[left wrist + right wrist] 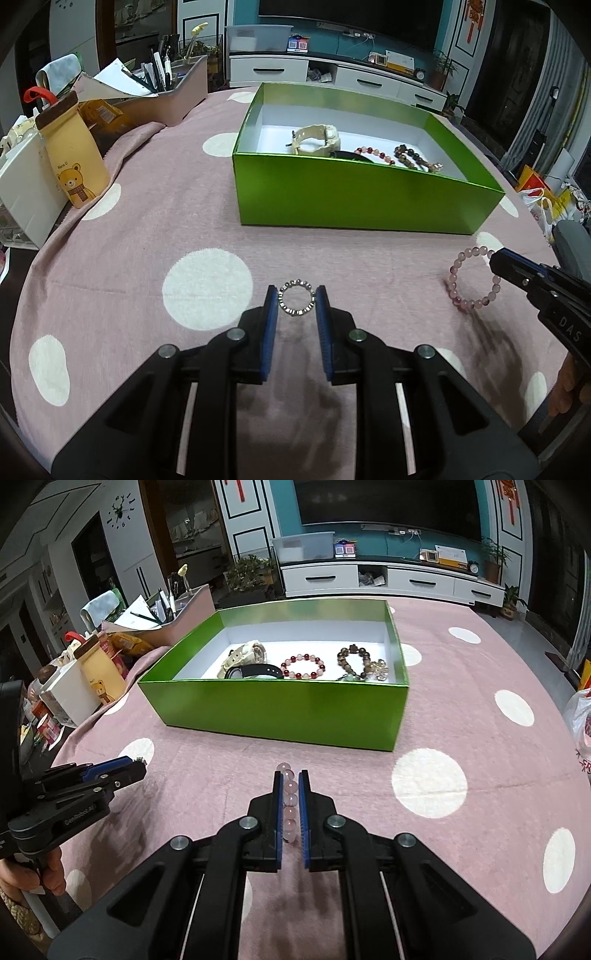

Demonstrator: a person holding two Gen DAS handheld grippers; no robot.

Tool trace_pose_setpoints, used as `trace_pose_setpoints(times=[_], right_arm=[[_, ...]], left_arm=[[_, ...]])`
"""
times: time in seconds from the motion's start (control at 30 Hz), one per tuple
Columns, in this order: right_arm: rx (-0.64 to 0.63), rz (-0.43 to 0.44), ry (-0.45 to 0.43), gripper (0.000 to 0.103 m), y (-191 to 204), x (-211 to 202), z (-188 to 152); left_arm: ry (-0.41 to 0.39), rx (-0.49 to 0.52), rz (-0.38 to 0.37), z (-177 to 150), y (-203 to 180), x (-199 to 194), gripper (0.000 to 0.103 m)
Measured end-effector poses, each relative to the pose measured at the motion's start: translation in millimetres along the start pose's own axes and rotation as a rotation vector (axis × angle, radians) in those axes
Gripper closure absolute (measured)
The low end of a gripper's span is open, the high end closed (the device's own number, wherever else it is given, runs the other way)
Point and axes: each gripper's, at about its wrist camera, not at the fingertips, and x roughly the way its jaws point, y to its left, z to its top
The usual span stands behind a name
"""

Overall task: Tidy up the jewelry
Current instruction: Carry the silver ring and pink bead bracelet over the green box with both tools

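- Pink, white-dotted cloth covers the bench [147,229], with my green box [351,192] sitting toward its far side.
- My left hand-held gripper [296,301] clamps a small silver beaded ring [296,302] by its two sides, above the cloth.
- My right hand-held gripper [291,786] is clenched on a pale pink bead bracelet [290,805], lifted just short of the box.
- Inside the box I see a beige watch [247,655], a black band [255,671], a red-and-pink bracelet [303,666] and a brown bead bracelet [356,661].

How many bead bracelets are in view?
3: red-and-pink bracelet and brown bracelet in the green box; pale pink bracelet clamped in the right gripper. Others may be hidden.
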Motion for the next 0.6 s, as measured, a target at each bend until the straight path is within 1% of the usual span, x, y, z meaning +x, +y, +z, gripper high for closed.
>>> trace_pose_setpoints(times=[0.6], right_arm=[[0.050, 0.018, -0.079, 0.096, -22, -36, -2]], left_arm=[[-0.046, 0.035, -0.026, 8, -28, -32, 0.083]])
